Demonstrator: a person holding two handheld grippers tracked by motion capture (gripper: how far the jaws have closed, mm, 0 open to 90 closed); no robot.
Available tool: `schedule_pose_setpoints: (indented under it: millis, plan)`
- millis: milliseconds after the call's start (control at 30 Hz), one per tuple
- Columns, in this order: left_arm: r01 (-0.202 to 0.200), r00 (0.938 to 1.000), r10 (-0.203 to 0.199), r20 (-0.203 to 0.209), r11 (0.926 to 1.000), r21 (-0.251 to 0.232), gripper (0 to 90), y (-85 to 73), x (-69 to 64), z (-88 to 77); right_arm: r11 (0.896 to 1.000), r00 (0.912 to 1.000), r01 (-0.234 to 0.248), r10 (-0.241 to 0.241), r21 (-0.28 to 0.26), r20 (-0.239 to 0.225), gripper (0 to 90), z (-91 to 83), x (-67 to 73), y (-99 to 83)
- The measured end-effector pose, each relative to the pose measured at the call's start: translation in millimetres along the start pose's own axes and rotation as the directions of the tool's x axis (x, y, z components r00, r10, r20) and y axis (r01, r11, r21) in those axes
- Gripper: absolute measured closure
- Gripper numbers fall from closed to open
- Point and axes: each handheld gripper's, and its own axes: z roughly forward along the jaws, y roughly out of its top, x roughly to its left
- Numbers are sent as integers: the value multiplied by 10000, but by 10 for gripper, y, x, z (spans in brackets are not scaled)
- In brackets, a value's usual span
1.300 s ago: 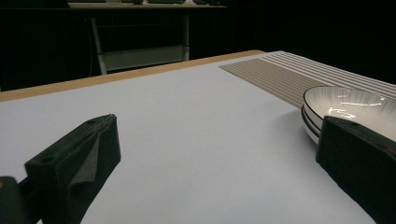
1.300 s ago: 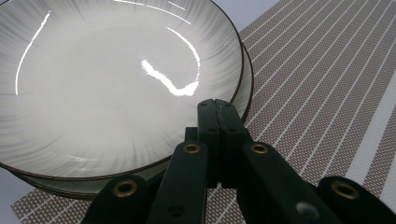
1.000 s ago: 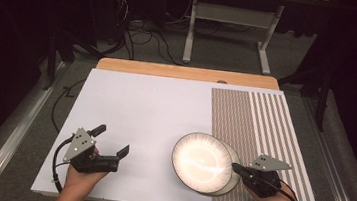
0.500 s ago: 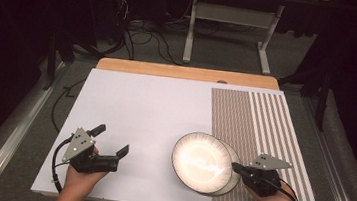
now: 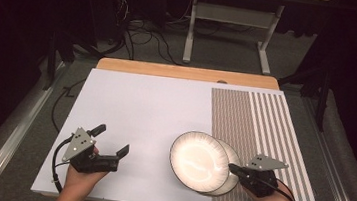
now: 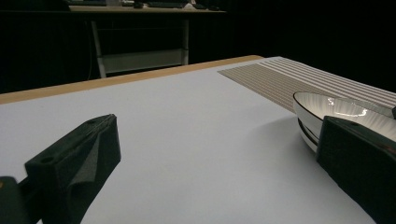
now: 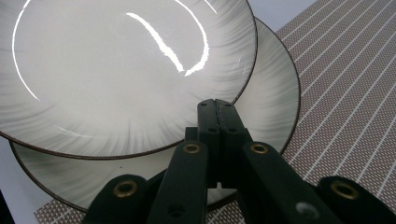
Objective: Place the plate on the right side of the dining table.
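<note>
Right tongs at the lower right of the high view are pinched fully together, tips at the rim of the top plate, which sits on a second plate. Left tongs at lower left gape wide, nothing between them. Beyond on the surface, a striped mat.

- The upper plate hid most of the lower plate.
- The right gripper covered both plates' near rims; whether it pinched one was unclear.
</note>
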Motion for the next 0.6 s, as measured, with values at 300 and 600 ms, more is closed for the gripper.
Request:
schedule_pose_setpoints:
  millis: [300,600]
  plan:
    - [-19,9998,16,195,9999,118,4,-3,-34,33,10000,9997,-40,41,22,-257,900,42,25,22]
    - [100,9992,-105,397,9999,111,1,6,-103,76,9998,9993,134,-129,127,-348,900,97,75,44]
